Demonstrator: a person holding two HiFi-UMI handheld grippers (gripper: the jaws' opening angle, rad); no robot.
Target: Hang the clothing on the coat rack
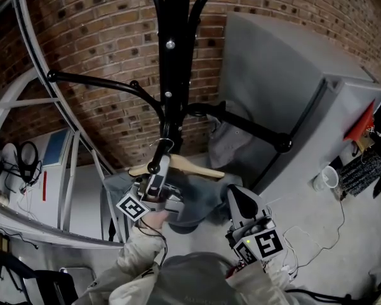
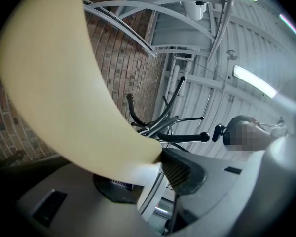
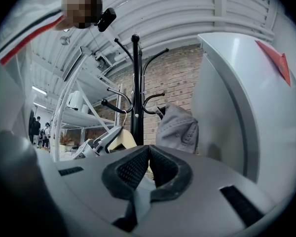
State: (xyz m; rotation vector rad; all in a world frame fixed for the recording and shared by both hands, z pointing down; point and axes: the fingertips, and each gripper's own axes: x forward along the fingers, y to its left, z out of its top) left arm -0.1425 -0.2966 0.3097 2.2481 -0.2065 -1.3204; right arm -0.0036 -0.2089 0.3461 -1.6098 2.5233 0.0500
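The left gripper (image 1: 156, 178) clasps the wooden hanger (image 1: 193, 168) by its neck, just below the rack (image 1: 173, 75) pole, at six o'clock. Grey clothing (image 1: 197, 202) drapes off the hanger. At four o'clock of it, the right gripper (image 1: 235, 197) pinches a fold of the clothing.

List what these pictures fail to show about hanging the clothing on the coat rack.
- Left gripper view: the hanger covers one jaw of the left gripper, so its grip cannot be judged.
- Head view: the coat rack is cut off by the top edge; the grey garment hides its foot.
- Head view: whether the hanger's hook sits on a rack arm is too small to tell.
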